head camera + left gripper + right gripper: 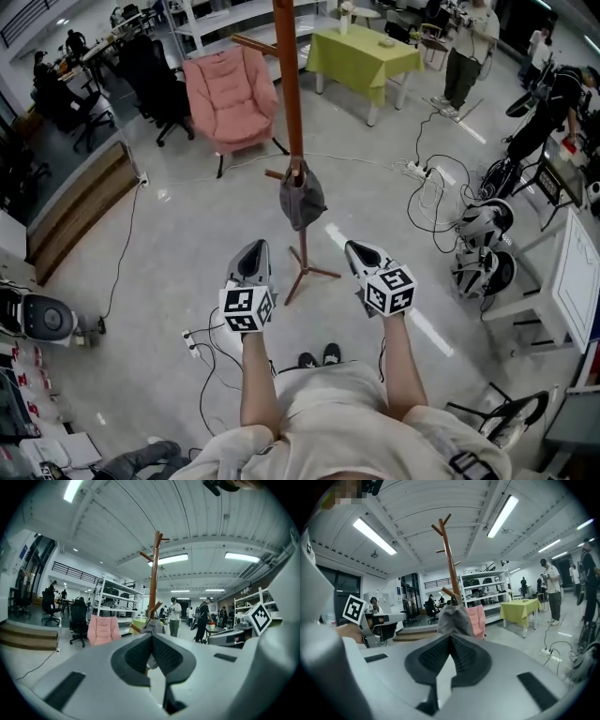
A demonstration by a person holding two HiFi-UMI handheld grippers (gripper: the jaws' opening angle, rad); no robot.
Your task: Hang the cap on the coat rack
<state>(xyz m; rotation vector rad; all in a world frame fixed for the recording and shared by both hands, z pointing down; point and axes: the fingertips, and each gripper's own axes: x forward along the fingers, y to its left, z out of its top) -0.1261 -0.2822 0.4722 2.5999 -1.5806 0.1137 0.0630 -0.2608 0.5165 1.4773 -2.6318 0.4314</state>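
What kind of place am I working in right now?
Probably a large open lab or workshop space: metal shelving along the wall, office chairs near desks, and cables trailing over a polished grey floor.

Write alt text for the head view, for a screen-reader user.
A grey cap hangs on a low peg of a wooden coat rack, seen from above. The left tool and right tool, both shut and empty, are held out short of it; a pink armchair and green table stand beyond.
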